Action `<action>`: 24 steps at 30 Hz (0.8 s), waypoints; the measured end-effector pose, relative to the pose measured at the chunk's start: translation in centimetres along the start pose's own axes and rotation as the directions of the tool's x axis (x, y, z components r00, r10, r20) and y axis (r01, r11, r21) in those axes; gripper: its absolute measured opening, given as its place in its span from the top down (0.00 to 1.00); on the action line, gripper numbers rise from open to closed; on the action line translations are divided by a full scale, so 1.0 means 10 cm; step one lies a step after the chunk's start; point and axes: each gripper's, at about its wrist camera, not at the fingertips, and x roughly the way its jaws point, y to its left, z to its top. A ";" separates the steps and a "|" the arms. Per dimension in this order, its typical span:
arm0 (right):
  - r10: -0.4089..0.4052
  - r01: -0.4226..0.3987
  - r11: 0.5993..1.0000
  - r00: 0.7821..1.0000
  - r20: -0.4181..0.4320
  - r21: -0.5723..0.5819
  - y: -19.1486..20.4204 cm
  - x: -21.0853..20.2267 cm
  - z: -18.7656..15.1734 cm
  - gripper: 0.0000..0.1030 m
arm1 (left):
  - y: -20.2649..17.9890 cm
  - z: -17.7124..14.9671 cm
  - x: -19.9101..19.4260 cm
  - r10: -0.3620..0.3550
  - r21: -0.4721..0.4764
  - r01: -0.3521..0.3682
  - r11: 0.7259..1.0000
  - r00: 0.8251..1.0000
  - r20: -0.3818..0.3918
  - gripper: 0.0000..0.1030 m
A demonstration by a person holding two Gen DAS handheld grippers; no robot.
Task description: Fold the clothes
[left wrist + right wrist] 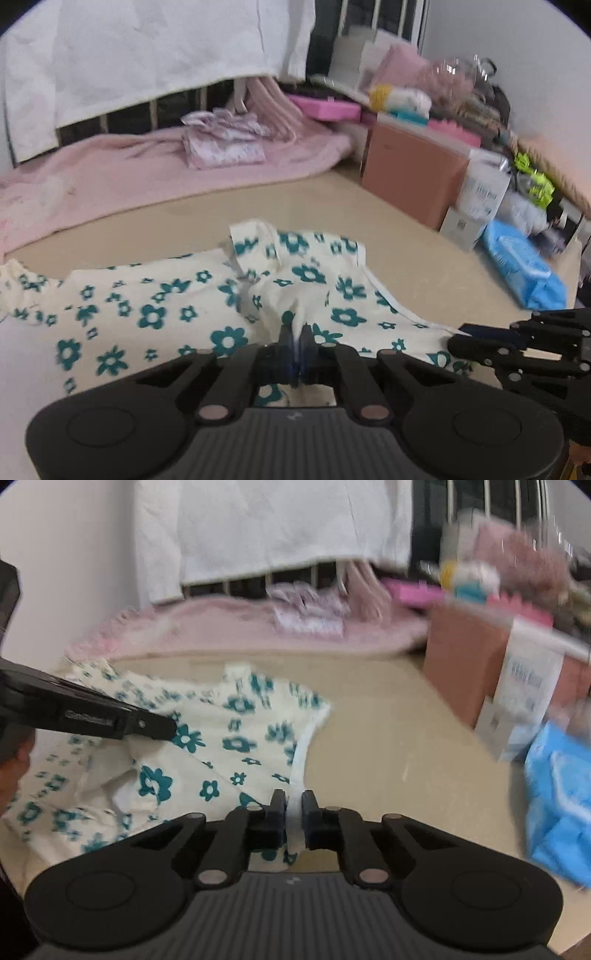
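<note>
A cream garment with teal flowers (192, 302) lies crumpled on the beige tabletop (369, 221). My left gripper (295, 332) is shut on a raised pinch of that cloth near its middle. In the right wrist view the same garment (229, 738) spreads to the left, and my right gripper (294, 799) is shut on its white hem at the near right edge. The right gripper's black linkage shows at the right edge of the left wrist view (517, 343). The left gripper's dark body (92, 712) reaches in from the left over the cloth.
A pink blanket (147, 173) with a folded pink patterned garment (221, 144) lies at the back. A brown box (410, 170), white cartons (480, 192) and a blue wipes pack (524, 269) crowd the right side. A white cloth (147, 55) hangs behind.
</note>
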 end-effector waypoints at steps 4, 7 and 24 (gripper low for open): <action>-0.005 0.003 0.998 0.999 -0.039 -0.056 0.14 0.01 -0.08 0.83 | -0.05 -0.13 0.05 0.091 0.047 -0.091 0.995 0.996 0.012 0.76; -0.065 0.058 0.995 0.995 -0.082 -0.086 0.19 0.05 -0.14 0.71 | -0.06 -0.20 -0.05 0.086 0.084 -0.088 0.993 0.996 0.035 0.72; 0.177 -0.171 0.972 0.984 0.023 -0.163 0.69 -0.32 -0.36 0.72 | 1.51 -1.40 -2.00 0.127 0.092 -0.139 0.986 0.984 0.124 0.64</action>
